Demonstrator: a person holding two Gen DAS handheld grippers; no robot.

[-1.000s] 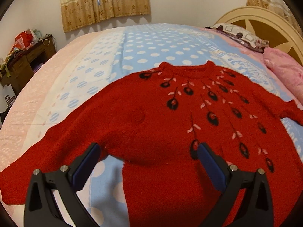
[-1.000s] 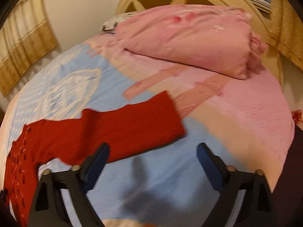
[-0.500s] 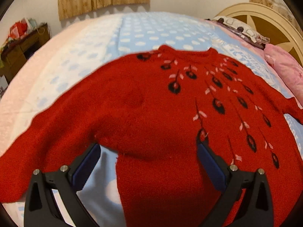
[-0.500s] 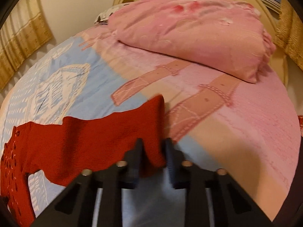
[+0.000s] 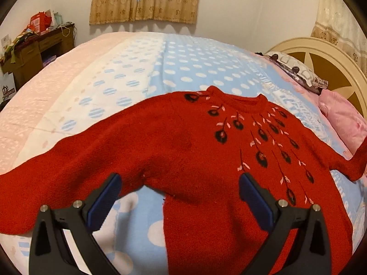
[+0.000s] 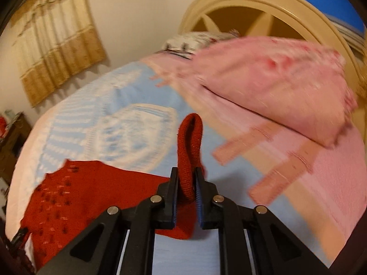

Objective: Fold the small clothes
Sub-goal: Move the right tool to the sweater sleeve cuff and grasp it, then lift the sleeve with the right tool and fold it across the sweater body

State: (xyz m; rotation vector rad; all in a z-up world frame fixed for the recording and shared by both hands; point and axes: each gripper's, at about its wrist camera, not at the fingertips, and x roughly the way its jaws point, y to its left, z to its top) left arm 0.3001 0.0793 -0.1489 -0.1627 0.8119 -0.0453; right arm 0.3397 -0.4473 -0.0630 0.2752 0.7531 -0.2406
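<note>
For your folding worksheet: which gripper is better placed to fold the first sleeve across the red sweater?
Right. The right gripper is shut on the sleeve cuff, lifted; the left gripper hovers open, holding nothing.

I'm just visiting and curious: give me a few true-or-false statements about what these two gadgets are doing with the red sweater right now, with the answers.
1. The right gripper pinches the sweater's sleeve. True.
2. The left gripper is clamped on the sweater. False: its fingers stand wide apart, holding nothing.
3. The sweater is already folded in half. False: its body lies spread flat on the bed.
4. A pink pillow lies near the headboard. True.
</note>
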